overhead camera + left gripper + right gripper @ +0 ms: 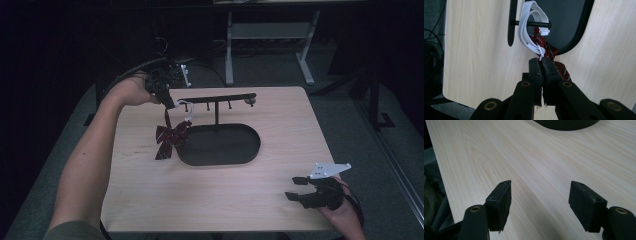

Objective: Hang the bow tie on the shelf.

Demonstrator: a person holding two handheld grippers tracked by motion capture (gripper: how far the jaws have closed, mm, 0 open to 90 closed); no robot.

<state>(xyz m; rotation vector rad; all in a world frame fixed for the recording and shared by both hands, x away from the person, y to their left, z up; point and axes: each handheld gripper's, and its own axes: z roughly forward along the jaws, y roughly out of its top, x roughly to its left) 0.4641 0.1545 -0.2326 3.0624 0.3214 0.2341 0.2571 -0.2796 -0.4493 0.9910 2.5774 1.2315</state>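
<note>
Black jaws of the left gripper (541,67) stand pressed together on the bow tie (554,61), pinching it right where the white elastic strap (530,27) is knotted to the dark red, striped cloth. That strap is looped over a peg (531,24) of the black hanger stand (216,98), near the left end of its crossbar, so the bow tie (170,137) hangs below the bar, beside the left edge of the stand's oval base (220,145). Holding at the knot seems sensible: it is the firmest spot, and it lets the person steer the loop along the peg, either to seat it or to draw it off; which of the two I cannot tell.

Well away from the stand, toward the near right corner of the table (150,200), the right gripper (299,189) rests with its jaws spread wide and nothing between them, only bare pale wood under it in the right gripper view (540,200). It is probably parked there to keep out of the way of the strap work.

No brand, label or writing can be read on the bow tie, the stand or either gripper.
</note>
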